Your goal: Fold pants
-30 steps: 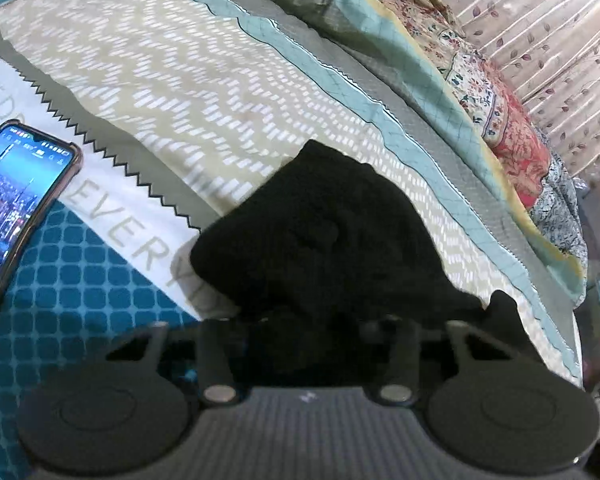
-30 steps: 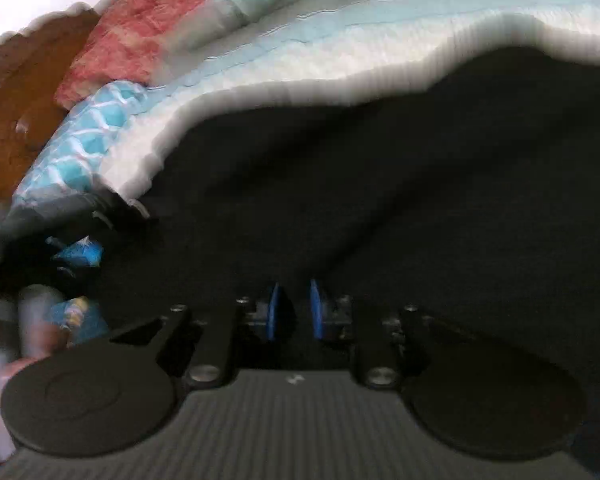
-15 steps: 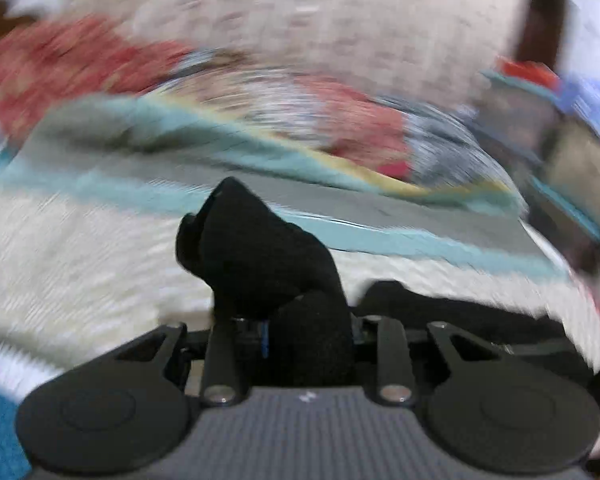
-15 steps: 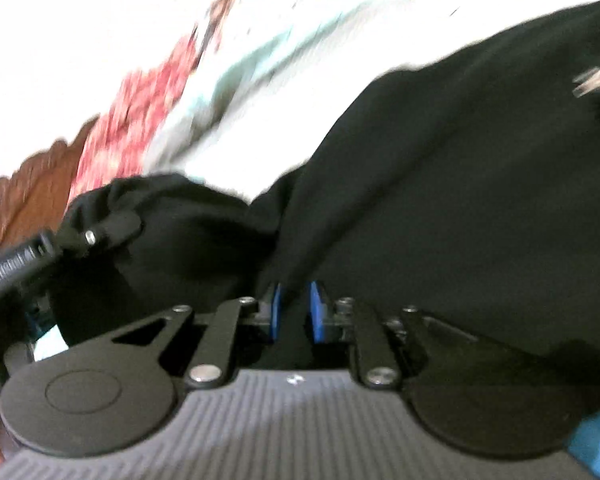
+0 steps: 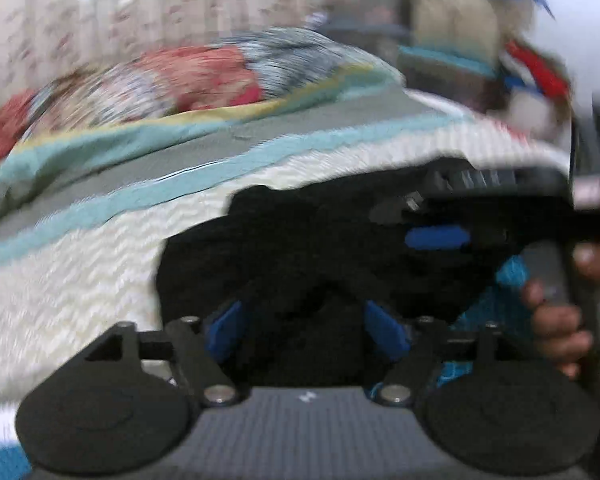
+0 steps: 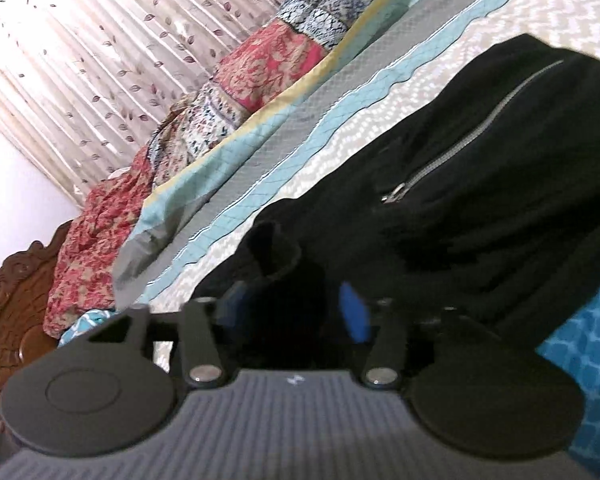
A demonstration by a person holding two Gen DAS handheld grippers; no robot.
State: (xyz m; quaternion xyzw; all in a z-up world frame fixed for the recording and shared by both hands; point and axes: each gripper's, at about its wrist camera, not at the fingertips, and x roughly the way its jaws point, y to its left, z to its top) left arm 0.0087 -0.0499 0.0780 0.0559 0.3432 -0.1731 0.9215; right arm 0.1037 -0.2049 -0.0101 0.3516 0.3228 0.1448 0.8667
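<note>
The black pants [image 6: 460,208] lie bunched on the cream zigzag bedspread [image 6: 380,116], with a silver zipper [image 6: 472,132] showing. My right gripper [image 6: 294,308] is opening. Its blue pads [image 6: 354,312] stand apart around an upright fold of the black cloth [image 6: 280,264] and do not press it. My left gripper [image 5: 304,330] is also opening, with wide-set blue pads [image 5: 224,326] and the black pants [image 5: 300,248] lying loose between them. In the blurred left wrist view the right gripper [image 5: 436,238] reaches over the pants from the right, held by a hand [image 5: 552,320].
A red and blue patchwork quilt [image 6: 260,64] lies along the bed's far side below a leaf-print curtain [image 6: 100,20]. A carved wooden headboard [image 6: 16,296] stands at left. A blue patterned cover [image 6: 580,360] shows at right. Blurred shelves with boxes [image 5: 440,20] stand beyond the bed.
Both grippers were shut on black cloth and now stand with pads apart. The left wrist view has rolled and swung away from the phone, and the right gripper has come into it.
</note>
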